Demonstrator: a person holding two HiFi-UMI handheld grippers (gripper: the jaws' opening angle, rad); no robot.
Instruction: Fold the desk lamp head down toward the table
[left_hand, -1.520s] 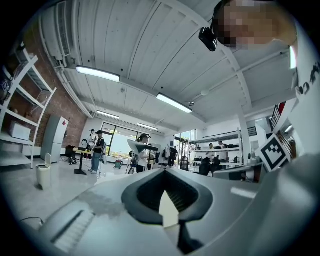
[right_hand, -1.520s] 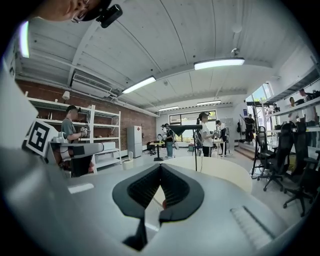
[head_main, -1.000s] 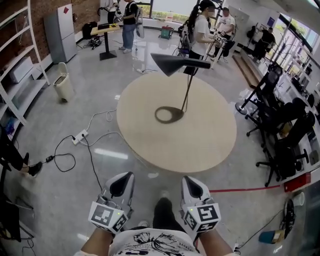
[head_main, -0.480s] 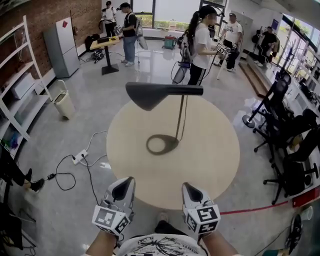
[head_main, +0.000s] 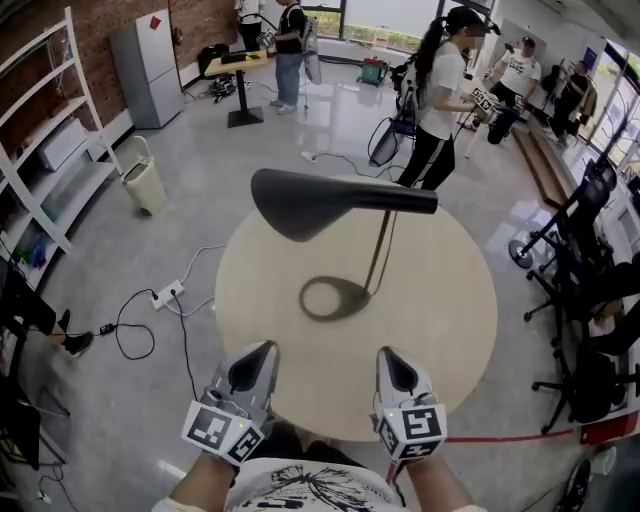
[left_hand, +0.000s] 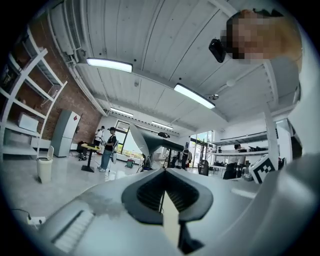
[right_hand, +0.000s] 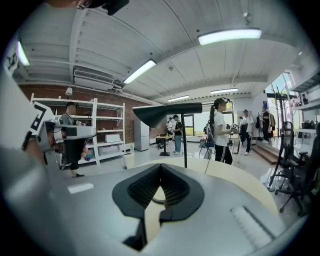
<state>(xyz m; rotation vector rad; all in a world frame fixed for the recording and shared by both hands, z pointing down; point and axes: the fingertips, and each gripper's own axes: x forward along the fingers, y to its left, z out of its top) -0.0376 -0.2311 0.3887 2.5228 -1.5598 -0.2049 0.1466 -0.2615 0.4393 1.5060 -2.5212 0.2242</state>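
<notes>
A black desk lamp stands on the round beige table. Its cone head sits at the left end of a level arm, high above the ring base, with a thin stem between them. My left gripper and right gripper hover side by side over the table's near edge, both shut and empty, well short of the lamp. In the left gripper view the lamp head shows just beyond the left gripper. In the right gripper view the lamp head hangs above the right gripper.
Several people stand beyond the table. Black office chairs crowd the right side. A power strip with cables lies on the floor at left, near a bin and white shelving. A red floor line runs at lower right.
The view has closed in on the table, and both grippers now reach over its near edge. The lamp keeps the same raised pose.
</notes>
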